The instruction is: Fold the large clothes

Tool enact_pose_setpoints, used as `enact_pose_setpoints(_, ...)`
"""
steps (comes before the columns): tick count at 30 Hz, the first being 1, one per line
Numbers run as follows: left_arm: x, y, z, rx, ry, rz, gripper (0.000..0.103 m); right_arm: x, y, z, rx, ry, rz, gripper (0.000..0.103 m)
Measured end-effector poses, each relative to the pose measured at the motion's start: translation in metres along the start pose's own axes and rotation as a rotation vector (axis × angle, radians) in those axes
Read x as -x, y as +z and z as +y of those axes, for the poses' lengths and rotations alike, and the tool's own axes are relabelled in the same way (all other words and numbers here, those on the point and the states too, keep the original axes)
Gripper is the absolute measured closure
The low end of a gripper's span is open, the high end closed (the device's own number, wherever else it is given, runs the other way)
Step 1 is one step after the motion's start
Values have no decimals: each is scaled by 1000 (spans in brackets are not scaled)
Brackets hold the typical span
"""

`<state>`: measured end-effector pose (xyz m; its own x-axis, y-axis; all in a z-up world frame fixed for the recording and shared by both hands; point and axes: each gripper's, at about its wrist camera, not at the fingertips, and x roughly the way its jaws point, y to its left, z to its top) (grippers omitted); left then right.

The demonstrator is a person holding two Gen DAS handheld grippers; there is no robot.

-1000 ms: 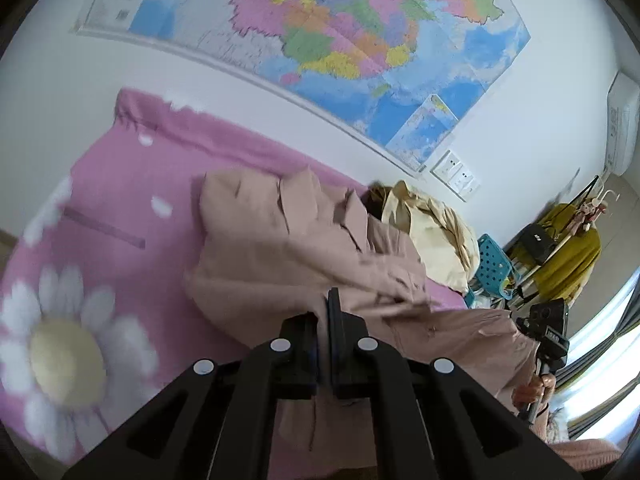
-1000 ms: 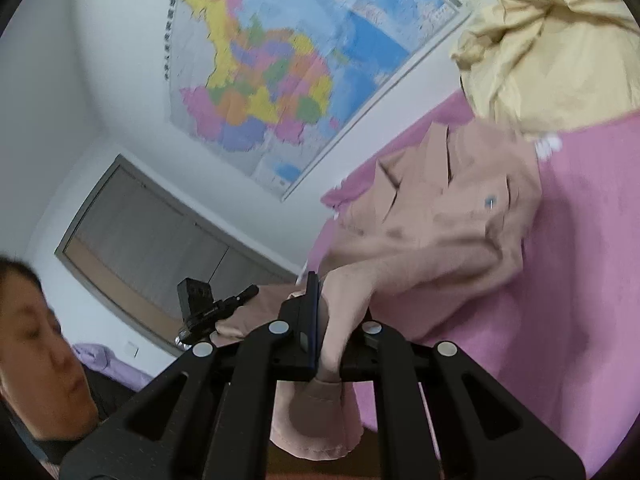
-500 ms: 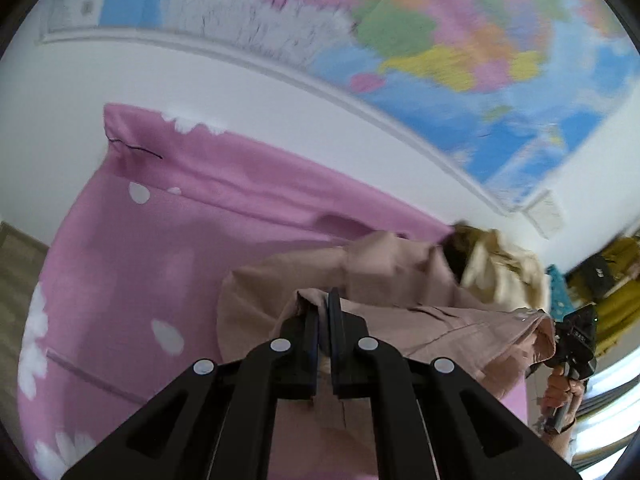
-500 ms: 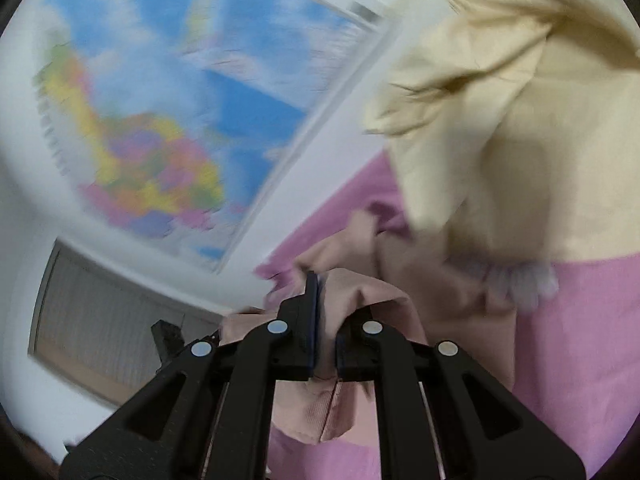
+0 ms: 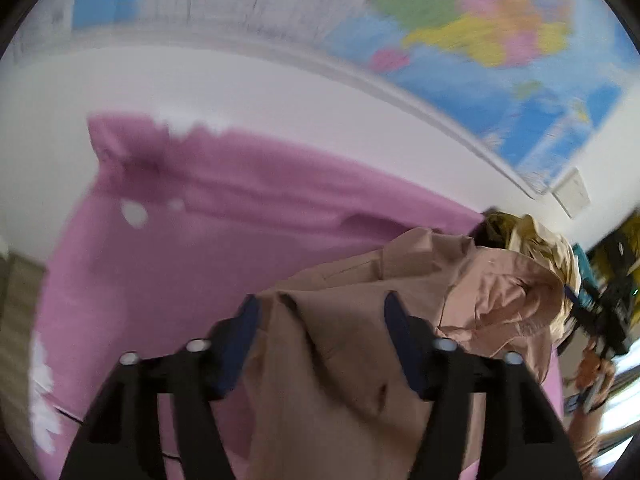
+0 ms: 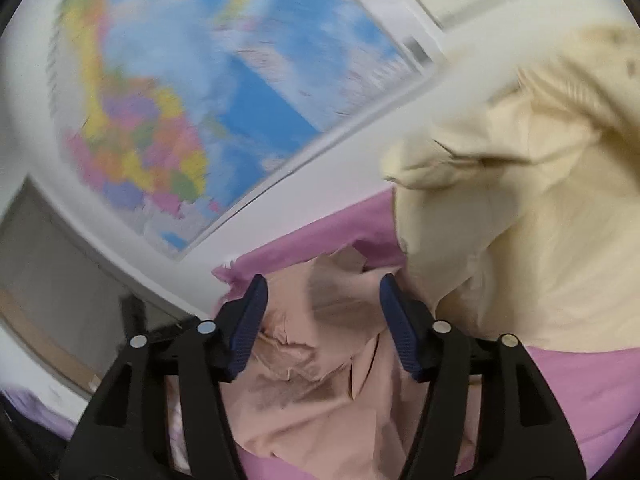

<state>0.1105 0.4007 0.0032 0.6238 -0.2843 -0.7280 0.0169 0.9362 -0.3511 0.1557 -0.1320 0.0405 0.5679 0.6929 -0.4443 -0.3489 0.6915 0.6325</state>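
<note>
A beige-pink jacket (image 5: 344, 344) lies folded over on a pink bedspread (image 5: 208, 248). My left gripper (image 5: 322, 312) hangs just over its near fold with its jaws opening; cloth lies between the blue pads, which do not press on it. In the right wrist view the same jacket (image 6: 320, 368) lies bunched under my right gripper (image 6: 322, 294), whose jaws are also opening, with loose cloth between the pads. My right gripper (image 5: 600, 320), in a hand, shows at the right edge of the left wrist view.
A cream garment (image 6: 520, 208) is heaped on the bed right of the jacket, also seen as the cream garment (image 5: 532, 240) behind the jacket. A coloured wall map (image 6: 192, 100) hangs on the white wall behind the bed. A grey cupboard (image 6: 52, 280) stands at the left.
Both grippers carried the jacket's edge toward the wall, folding it over, then opened and let the cloth drop. A second ago each was shut on the fabric.
</note>
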Motion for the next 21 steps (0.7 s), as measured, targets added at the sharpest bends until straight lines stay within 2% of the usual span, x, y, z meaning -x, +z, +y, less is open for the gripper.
enact_pose_setpoints(2, 18, -13, -15, -108, 7, -35, 38, 1, -11, 22, 131, -10, 22, 44)
enact_pose_setpoints(3, 22, -18, -23, -151, 13, -44, 31, -3, -20, 33, 198, -40, 49, 43)
enact_pose_setpoints(5, 25, -30, -44, -256, 47, -53, 26, -23, -39, 50, 324, -117, 126, 41)
enact_pose_setpoints(6, 21, -34, -56, -297, 63, -46, 26, -36, -49, 54, 369, -167, 155, 40)
enact_pose_setpoints(8, 8, -42, -73, -380, 87, -19, 25, -58, -59, 53, 403, -210, 211, 38)
enact_pose_setpoints(10, -17, -43, -80, -400, 127, 43, 27, -82, -65, 46, 428, -311, 245, 38)
enact_pose_setpoints(11, -30, -40, -81, -393, 152, 73, 36, -91, -65, 42, 422, -326, 255, 43)
enact_pose_setpoints(12, -40, -38, -81, -384, 175, 95, 46, -99, -61, 36, 399, -305, 257, 58)
enact_pose_setpoints(13, -53, -30, -78, -357, 197, 119, 49, -100, -57, 32, 381, -293, 251, 67)
enact_pose_setpoints(14, -57, -25, -76, -336, 202, 121, 57, -102, -51, 30, 365, -279, 246, 85)
enact_pose_setpoints(17, -65, 4, -54, -188, 161, 126, 73, -101, -26, 29, 320, -205, 200, 93)
enact_pose_setpoints(19, -62, 22, -40, -115, 136, 95, 74, -99, -9, 25, 273, -170, 173, 97)
enact_pose_setpoints(21, -60, 35, -28, -47, 144, 70, 67, -100, 5, 16, 198, -124, 152, 98)
